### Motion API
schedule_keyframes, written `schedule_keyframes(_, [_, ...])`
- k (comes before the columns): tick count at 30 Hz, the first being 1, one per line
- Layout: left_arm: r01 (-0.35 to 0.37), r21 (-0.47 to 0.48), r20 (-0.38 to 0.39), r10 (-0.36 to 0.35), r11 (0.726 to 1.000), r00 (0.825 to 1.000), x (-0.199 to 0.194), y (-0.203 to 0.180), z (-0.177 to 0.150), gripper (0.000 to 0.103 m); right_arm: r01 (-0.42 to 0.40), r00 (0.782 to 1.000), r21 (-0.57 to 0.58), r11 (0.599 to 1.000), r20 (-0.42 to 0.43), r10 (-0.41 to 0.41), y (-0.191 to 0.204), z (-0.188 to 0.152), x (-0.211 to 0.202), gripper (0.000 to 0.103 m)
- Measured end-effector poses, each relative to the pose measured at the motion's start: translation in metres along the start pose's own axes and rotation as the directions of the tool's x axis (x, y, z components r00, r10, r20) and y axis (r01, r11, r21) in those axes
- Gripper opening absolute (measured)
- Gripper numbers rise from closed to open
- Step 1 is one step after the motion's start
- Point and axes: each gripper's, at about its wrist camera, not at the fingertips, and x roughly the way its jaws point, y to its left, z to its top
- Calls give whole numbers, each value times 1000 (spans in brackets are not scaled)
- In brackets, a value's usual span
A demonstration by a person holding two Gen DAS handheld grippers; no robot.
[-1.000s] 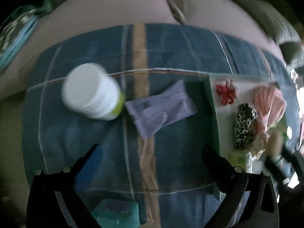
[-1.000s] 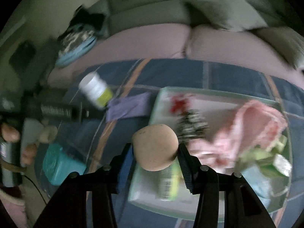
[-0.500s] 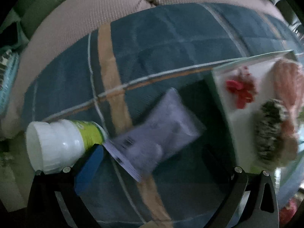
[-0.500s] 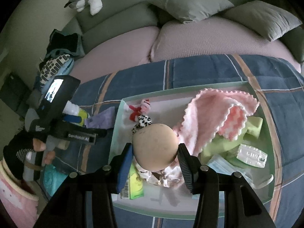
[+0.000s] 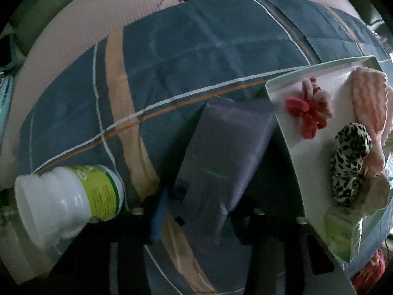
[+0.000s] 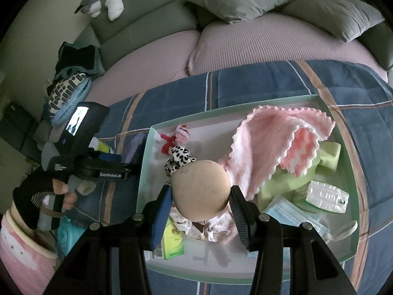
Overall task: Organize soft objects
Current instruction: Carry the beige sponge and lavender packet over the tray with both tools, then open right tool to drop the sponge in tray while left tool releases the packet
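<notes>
Left gripper [image 5: 196, 211], jaws just closing, pinches the flat lilac plastic pouch [image 5: 221, 157]; right gripper [image 6: 200, 218] clamps a beige foam ball [image 6: 201, 190]; next, lift the pouch into the pale green tray [image 6: 145, 172]

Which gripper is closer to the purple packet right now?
Left. The left gripper is down on the purple packet, its jaws just closing around it. The right gripper is over the tray, holding the beige ball.

A soft purple packet [image 5: 221, 162] lies flat on the plaid blanket [image 5: 186, 56], just beside the tray [image 6: 145, 172]. A beige round sponge [image 6: 201, 193] sits squeezed above the tray's soft items.
</notes>
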Motion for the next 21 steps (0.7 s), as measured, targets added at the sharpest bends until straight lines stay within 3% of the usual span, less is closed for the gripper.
schedule_keyframes(3, [-31,-19,23,31,999,999,-6,-7,-2,22,-7,1000,9,1000,-2,7,-3,0,0,51])
schedule_keyframes(7, [-39,-55,39,41,998,998,-12,-8,-15,14,-14,1000,26,1000,-7,14,-7,-1,0,51])
schedule_keyframes(16, [-23,-146,122,41,989,992,-43,10,-36,11,-36,999,59,998,-2,37,-17,-1,-4,51])
schedule_keyframes(21, [4,-111,208,19,994,978,-81,-15,-42,11,9,1000,82,997,5,-9,-27,-2,-6,51])
